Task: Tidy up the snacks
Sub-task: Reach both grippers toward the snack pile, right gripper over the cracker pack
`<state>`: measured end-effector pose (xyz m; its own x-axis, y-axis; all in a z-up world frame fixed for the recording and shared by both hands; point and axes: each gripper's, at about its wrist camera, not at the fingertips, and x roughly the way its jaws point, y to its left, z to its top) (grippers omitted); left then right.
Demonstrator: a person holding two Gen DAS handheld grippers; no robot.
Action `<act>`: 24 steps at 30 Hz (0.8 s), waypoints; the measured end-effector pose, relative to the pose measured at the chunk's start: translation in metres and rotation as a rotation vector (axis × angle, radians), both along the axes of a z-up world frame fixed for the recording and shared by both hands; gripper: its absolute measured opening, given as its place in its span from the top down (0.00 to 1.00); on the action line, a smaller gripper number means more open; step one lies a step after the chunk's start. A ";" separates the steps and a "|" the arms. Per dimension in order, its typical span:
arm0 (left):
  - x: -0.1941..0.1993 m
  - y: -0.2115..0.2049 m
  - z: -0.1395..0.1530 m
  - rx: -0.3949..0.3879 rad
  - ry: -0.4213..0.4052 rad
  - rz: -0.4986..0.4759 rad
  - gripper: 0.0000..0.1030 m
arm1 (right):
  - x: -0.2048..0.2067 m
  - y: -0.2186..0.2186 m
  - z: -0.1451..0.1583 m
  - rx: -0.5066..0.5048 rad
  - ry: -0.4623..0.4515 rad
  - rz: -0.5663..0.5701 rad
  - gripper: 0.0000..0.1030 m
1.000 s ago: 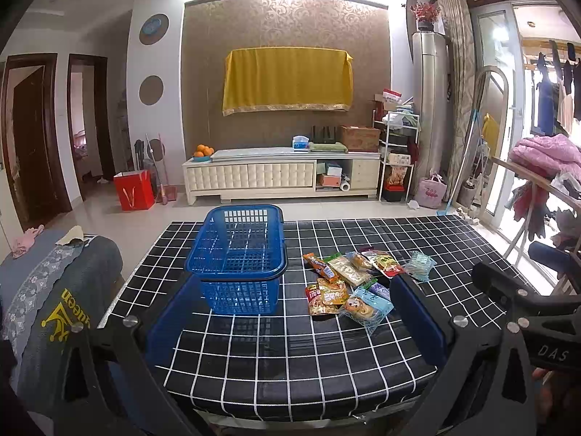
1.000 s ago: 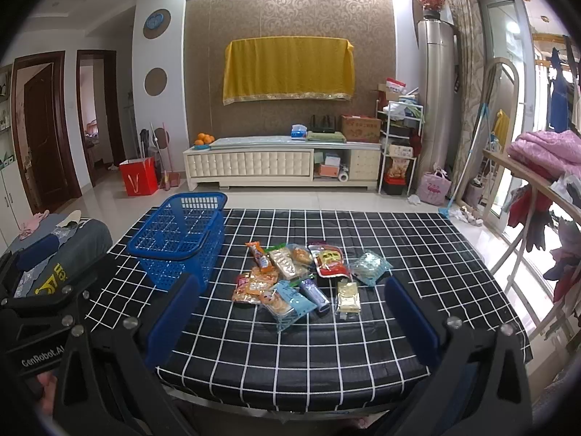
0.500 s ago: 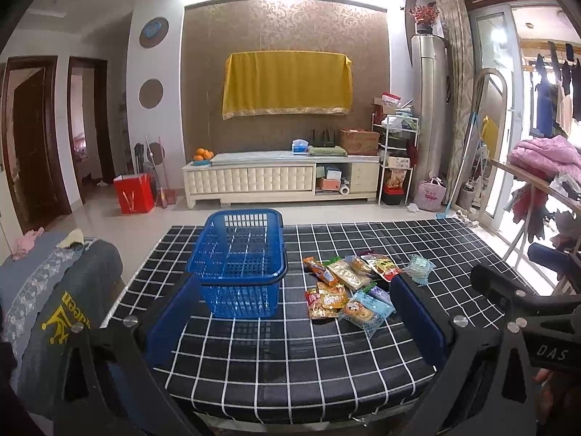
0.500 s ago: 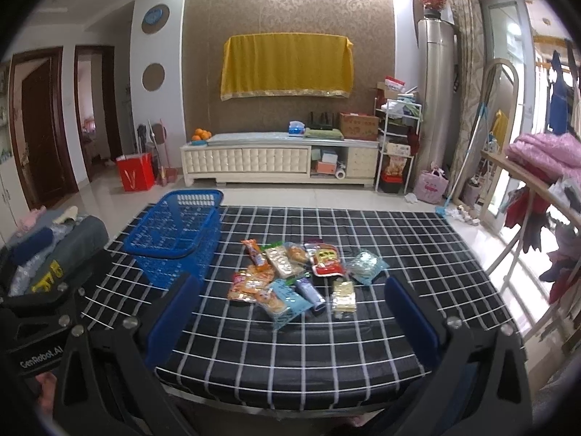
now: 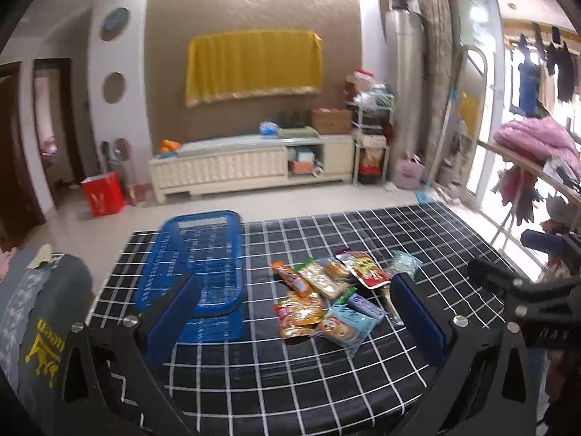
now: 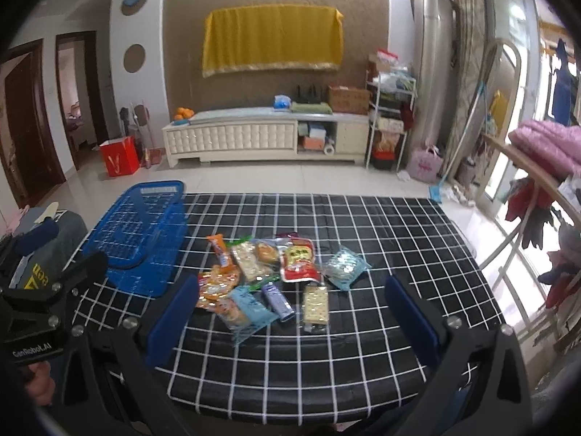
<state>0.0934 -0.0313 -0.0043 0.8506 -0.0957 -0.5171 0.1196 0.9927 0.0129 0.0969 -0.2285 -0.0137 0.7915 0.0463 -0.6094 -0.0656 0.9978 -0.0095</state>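
Several snack packets (image 5: 326, 298) (image 6: 265, 272) lie in a loose pile on the black table with a white grid (image 5: 308, 374) (image 6: 381, 254). A blue plastic basket (image 5: 203, 258) (image 6: 141, 232) stands left of the pile. My left gripper (image 5: 296, 321) is open above the near edge, its blue pads either side of basket and pile. Wide open too, my right gripper (image 6: 290, 321) frames the pile from the near side. A cracker packet (image 6: 316, 303) and a pale blue packet (image 6: 345, 263) lie at the pile's right.
A grey cushioned seat (image 5: 40, 319) sits at the table's left. A clothes rack with pink bedding (image 6: 544, 145) stands on the right. A white cabinet (image 6: 265, 136) and a red bag (image 6: 120, 156) lie beyond on the tiled floor. The other gripper's body shows at each view's edge.
Both grippers have moved forward and tilted down toward the table, so the basket and snacks appear closer and larger. Nothing on the table has moved.
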 end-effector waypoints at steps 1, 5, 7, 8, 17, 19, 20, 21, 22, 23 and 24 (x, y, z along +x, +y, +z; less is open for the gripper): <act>0.007 -0.003 -0.002 0.001 0.016 -0.005 0.00 | 0.006 -0.003 -0.003 -0.002 0.012 -0.006 0.00; 0.042 -0.013 -0.015 -0.027 0.104 -0.043 0.00 | 0.038 -0.017 -0.018 0.010 0.082 -0.016 0.00; 0.060 -0.018 -0.023 -0.045 0.149 -0.054 0.00 | 0.047 -0.021 -0.025 0.012 0.107 -0.021 0.00; 0.066 -0.020 -0.028 -0.046 0.165 -0.056 0.00 | 0.054 -0.024 -0.031 0.013 0.125 -0.022 0.00; 0.115 -0.045 -0.086 0.019 0.295 -0.087 0.00 | 0.102 -0.041 -0.092 0.020 0.281 -0.028 0.00; 0.124 -0.046 -0.101 0.027 0.328 -0.090 0.00 | 0.113 -0.042 -0.111 0.020 0.328 -0.027 0.01; 0.128 -0.047 -0.110 0.024 0.342 -0.087 0.00 | 0.118 -0.042 -0.120 0.021 0.347 -0.027 0.01; 0.132 -0.046 -0.116 0.020 0.356 -0.083 0.00 | 0.123 -0.042 -0.128 0.021 0.367 -0.025 0.02; 0.136 -0.046 -0.124 0.015 0.375 -0.075 0.00 | 0.128 -0.042 -0.135 0.019 0.385 -0.025 0.02; 0.140 -0.045 -0.131 0.009 0.389 -0.069 0.00 | 0.132 -0.041 -0.142 0.018 0.396 -0.023 0.02; 0.145 -0.045 -0.140 -0.002 0.412 -0.064 0.00 | 0.136 -0.041 -0.148 0.015 0.407 -0.023 0.02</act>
<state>0.2383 -0.0759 -0.1446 0.5648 -0.1431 -0.8127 0.1762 0.9831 -0.0507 0.2332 -0.2695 -0.1620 0.4866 0.0430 -0.8726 -0.0390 0.9989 0.0275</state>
